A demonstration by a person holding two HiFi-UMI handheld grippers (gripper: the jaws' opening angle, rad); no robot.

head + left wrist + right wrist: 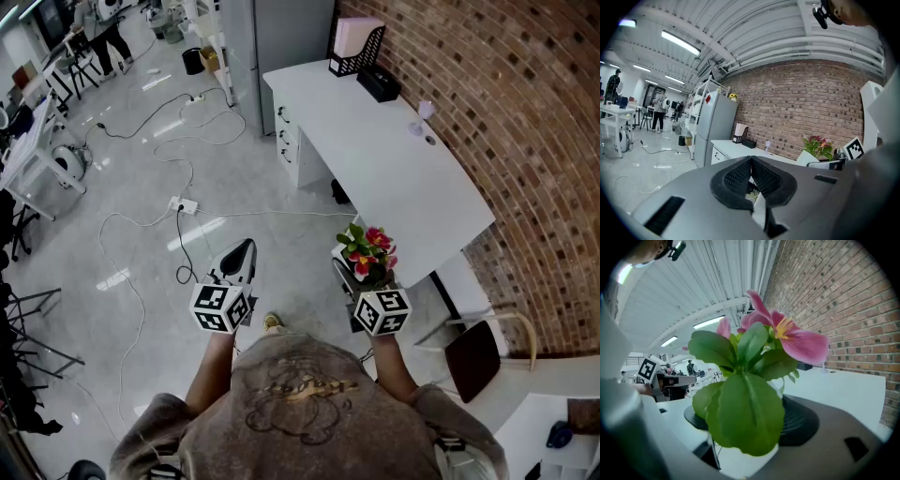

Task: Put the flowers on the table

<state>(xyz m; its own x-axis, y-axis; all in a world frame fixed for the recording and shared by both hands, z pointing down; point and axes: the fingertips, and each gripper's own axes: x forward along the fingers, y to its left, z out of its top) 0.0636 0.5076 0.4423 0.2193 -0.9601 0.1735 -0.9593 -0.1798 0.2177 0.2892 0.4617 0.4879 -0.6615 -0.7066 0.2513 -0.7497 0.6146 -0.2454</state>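
Pink and red flowers [367,251] over broad green leaves, upright in a white pot [746,466]. Carried in the air, gripped at the pot by the right gripper [362,276], with dark ribbed pads pressed to either side and jaws spread wide around the pot. Not on the table [403,178]: held just off its near corner, above the grey floor [234,178].

Left gripper [240,255] level with the right one and well apart from the flowers, jaws pressed together with nothing between them.

Beyond the flowers, white tabletop running away along the brick wall [534,141], mostly bare. At its far end, a black mesh file holder [356,49] with pale folders inside, a black box [379,84] just beside it, and a small pale stemmed thing [422,112] nearer the wall, too small to identify. White drawers under the far end.

Dark-seated chair [473,356] by the table's near end, to the right of the flowers. Loose cables [141,122] and a white power strip [185,205] across the floor on the left.
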